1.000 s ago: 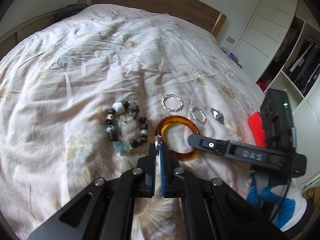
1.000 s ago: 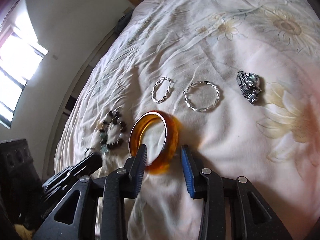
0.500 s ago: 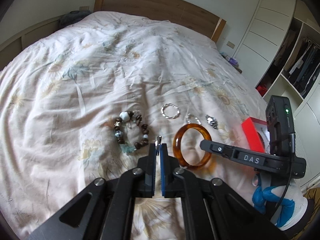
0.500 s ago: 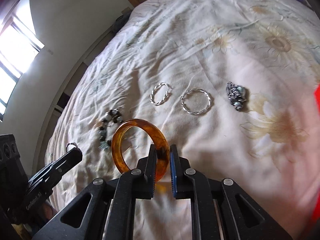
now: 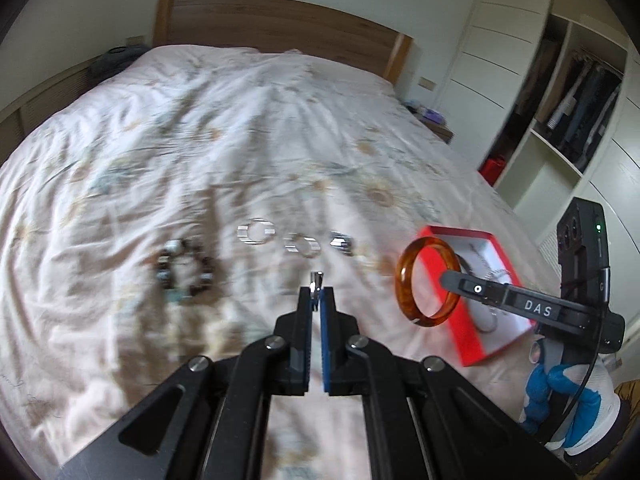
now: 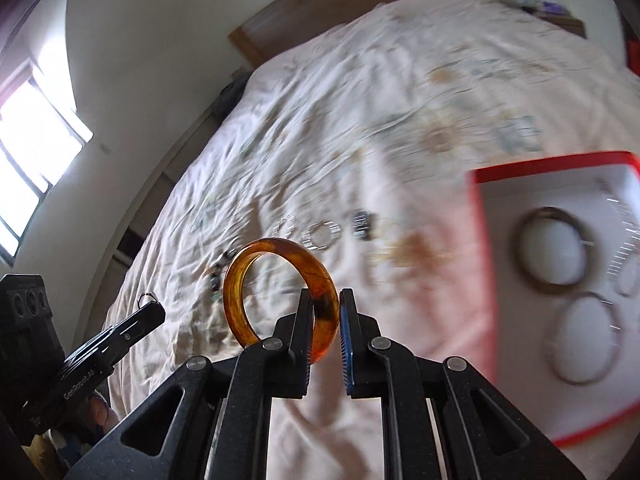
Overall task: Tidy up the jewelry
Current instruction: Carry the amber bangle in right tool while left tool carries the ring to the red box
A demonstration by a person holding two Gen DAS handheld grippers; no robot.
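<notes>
My right gripper (image 6: pixel 325 300) is shut on an amber bangle (image 6: pixel 276 292) and holds it in the air beside the red jewelry box (image 6: pixel 480 216); in the left wrist view the bangle (image 5: pixel 424 282) hangs in front of the box (image 5: pixel 476 344). My left gripper (image 5: pixel 318 292) is shut on a small silver ring (image 5: pixel 317 279) above the bedspread. On the bed lie a beaded bracelet (image 5: pixel 186 270), two silver twisted hoops (image 5: pixel 256 232) (image 5: pixel 302 245) and a silver charm (image 5: pixel 340 242), all blurred.
The box holds several metal bangles (image 6: pixel 554 246) on a white lining. The floral bedspread (image 5: pixel 240 140) covers the whole bed, with a wooden headboard (image 5: pixel 280 32) behind. An open wardrobe (image 5: pixel 568 92) stands to the right.
My right gripper lifted the amber bangle off the bed and carried it right toward the red box. My left gripper rose and pulled back with the ring.
</notes>
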